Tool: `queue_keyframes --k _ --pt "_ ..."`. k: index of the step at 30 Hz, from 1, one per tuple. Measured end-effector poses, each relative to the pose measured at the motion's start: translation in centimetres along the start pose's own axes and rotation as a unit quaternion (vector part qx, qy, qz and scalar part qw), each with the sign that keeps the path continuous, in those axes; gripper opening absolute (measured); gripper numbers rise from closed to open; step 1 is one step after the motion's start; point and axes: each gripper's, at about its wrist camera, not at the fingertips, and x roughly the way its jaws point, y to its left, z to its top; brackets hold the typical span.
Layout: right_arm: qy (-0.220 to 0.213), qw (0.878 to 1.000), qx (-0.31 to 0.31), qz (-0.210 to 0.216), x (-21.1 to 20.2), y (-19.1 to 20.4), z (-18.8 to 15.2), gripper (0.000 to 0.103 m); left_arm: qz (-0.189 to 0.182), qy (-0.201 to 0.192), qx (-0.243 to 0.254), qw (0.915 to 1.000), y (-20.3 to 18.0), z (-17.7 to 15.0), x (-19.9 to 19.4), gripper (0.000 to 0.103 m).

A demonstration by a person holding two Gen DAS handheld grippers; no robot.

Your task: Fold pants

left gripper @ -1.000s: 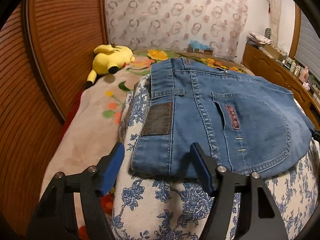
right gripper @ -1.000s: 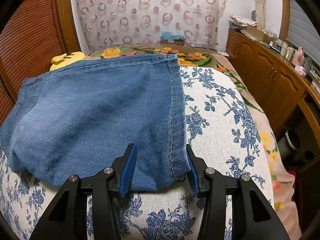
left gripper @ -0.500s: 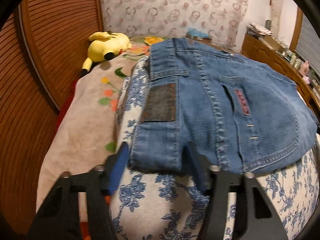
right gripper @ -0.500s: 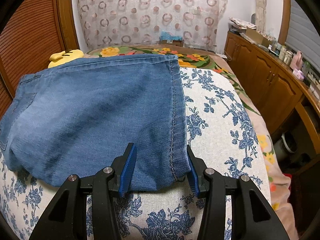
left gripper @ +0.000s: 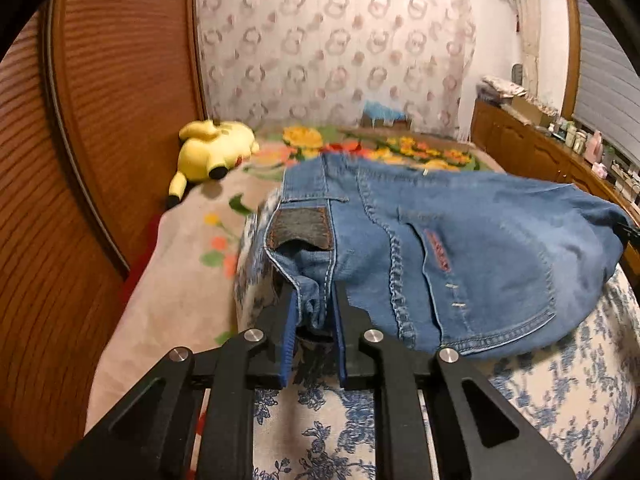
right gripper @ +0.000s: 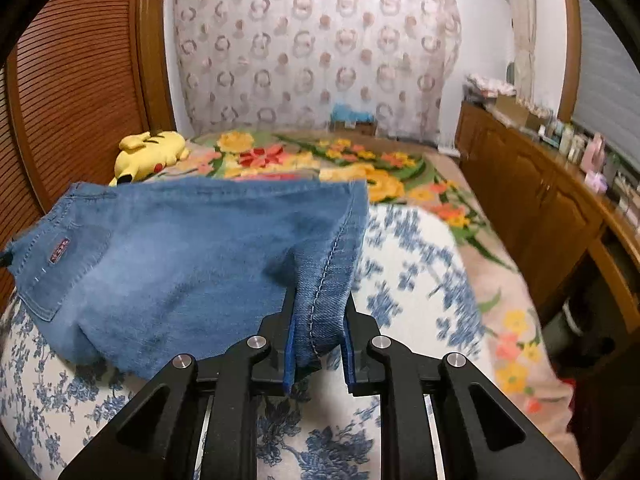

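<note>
- The left gripper (left gripper: 316, 312) is pinching the waist end of the pants (left gripper: 460, 248), right by the dark patch (left gripper: 300, 226). The cloth bunches up between its blue pads.
- The pants lie on the blue flower cover (left gripper: 560, 392) at the near edge of the bed (left gripper: 180, 280). They look already folded in half the long way, one leg on top of the other. The back pocket faces up.
- The right gripper (right gripper: 320, 340) is pinching the hem end of the legs. The hem stitching runs down between its pads.
- Both near corners are lifted a little off the cover. The middle of the pants seems to sag back down onto it.
- I think the next fold is just starting. What is left is to bring one end over onto the other, lay it flat, and maybe fold once more.
- A yellow toy (right gripper: 150, 154) lies far back by the left edge of the bed, well away from the pants.
</note>
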Motion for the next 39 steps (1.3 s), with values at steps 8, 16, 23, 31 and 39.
queue_keyframes --k 8,16,23,31,39 --pt "-0.034 0.999 -0.007 0.0 -4.9 -1.4 -2.5 0.013 -0.023 -0.038 0.005 0.999 -1.1 -0.8 -5.5 0.016" --pt "-0.032 0.999 -0.005 0.016 -10.3 -3.2 -8.4 0.012 -0.057 -0.051 -0.004 0.997 -1.9 -4.6 -10.7 0.016" --pt "-0.029 0.999 0.011 0.028 -14.3 -4.1 -11.2 0.012 -0.056 -0.02 0.01 0.9982 -2.6 -7.7 -11.6 0.016" --pt "0.022 0.998 0.054 0.036 -10.0 -5.7 -12.8 0.012 -0.044 0.024 0.007 0.9987 -2.8 -10.4 -9.0 0.016" --pt "0.024 0.996 0.076 0.047 -10.1 -5.9 -13.3 0.013 -0.036 0.028 0.019 0.9988 -3.6 -11.0 -8.7 0.018"
